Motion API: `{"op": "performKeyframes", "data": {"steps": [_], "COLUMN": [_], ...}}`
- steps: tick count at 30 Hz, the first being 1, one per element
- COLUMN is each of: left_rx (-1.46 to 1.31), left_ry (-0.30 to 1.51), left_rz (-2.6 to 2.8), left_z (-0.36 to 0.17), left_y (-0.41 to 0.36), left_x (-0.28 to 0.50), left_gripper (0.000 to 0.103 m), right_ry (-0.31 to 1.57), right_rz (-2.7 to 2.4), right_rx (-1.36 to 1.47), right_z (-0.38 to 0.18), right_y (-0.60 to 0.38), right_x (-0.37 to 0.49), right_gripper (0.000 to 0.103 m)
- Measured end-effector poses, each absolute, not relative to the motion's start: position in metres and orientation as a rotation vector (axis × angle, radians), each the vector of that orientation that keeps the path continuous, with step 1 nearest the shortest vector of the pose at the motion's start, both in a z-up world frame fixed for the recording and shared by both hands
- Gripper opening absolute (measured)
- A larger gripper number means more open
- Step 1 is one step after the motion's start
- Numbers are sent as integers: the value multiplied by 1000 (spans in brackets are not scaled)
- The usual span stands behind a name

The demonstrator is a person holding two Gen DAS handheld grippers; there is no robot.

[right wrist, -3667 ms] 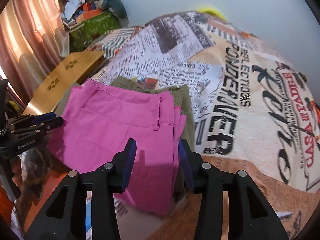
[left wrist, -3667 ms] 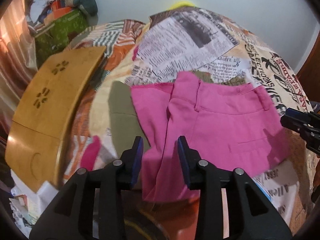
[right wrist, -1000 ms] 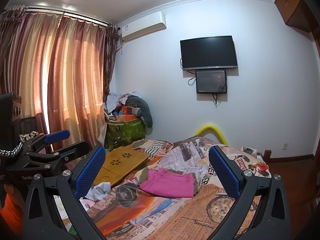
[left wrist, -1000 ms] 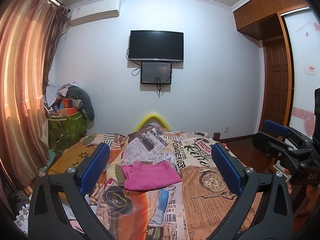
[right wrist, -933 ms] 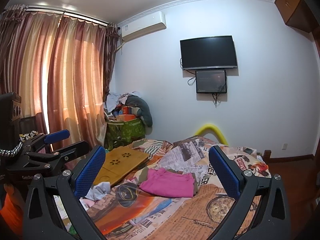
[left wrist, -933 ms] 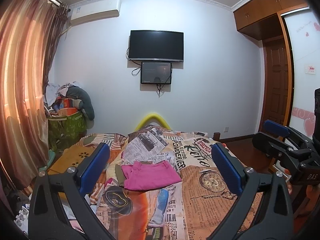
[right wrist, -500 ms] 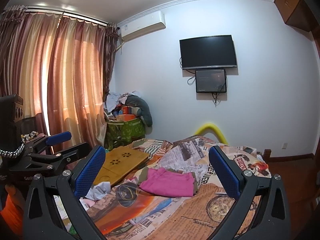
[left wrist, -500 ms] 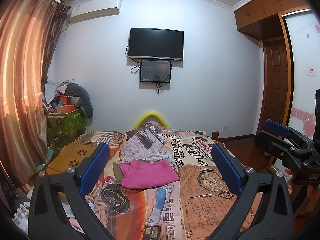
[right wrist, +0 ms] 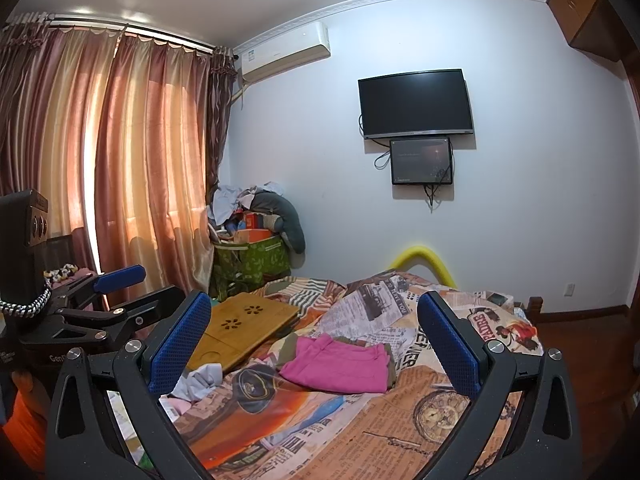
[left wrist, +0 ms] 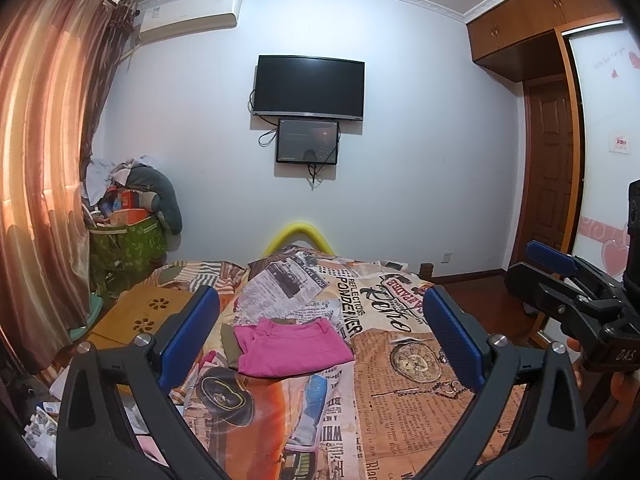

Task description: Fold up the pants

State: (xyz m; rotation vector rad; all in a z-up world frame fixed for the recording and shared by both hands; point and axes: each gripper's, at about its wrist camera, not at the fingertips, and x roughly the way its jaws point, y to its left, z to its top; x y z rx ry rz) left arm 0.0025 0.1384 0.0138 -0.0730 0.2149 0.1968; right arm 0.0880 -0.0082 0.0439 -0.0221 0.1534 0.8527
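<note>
The pink folded pants [left wrist: 294,346], of a soft matte cloth, are being shown as a flat, roughly rectangular bundle with neat edges, lying on the bed's newsprint-patterned bedspread [left wrist: 404,392] near the middle of the bed. A piece of olive-green fabric [left wrist: 229,342] is being seen under the pants, peeking out at their left edge. A pale bamboo lap tray with flower-shaped cut-outs [right wrist: 244,326] is lying to the left on the bed. The left gripper [left wrist: 320,338], black plastic with blue ribbed pads, is being held well back from the pants with its jaws spread wide and nothing between them. The right gripper [right wrist: 314,346] is being held likewise, jaws wide and empty.
</note>
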Motion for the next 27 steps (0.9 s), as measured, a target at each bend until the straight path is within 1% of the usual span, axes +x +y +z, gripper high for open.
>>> {"op": "performKeyframes", "data": {"steps": [27], "left_rx": [-74], "left_ry": [218], "left_rz": [185], "left_z": [14], "left_y": [137], "left_x": [1], "left_gripper": [103], "right_ry": [165], "right_rz": [845], "right_rx": [-14], "right_z": [40], "right_y": [-9], "right_x": [87], "right_gripper": [103]}}
